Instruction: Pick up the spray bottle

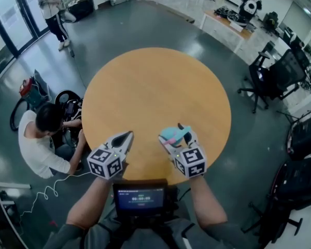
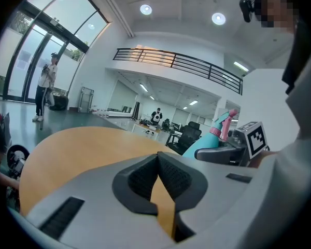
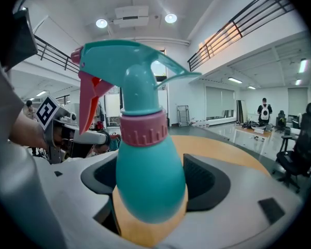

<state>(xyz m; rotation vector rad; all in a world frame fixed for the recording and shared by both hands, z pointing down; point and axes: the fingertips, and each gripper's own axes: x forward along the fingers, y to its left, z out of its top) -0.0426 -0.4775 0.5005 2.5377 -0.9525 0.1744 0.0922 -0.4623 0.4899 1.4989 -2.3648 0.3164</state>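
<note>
The left gripper [image 2: 157, 161] has its jaws pressed together with nothing between them, over the round wooden table [image 2: 78, 149]. To its right, the right gripper [image 2: 208, 151] carries a teal spray bottle [image 2: 215, 133] (pink trigger on top). A person [image 2: 45, 87] stands by the glass doors.

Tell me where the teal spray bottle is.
In the head view, the teal plastic spray bottle is clamped in the right gripper, above the near edge of the round wooden table.
</note>
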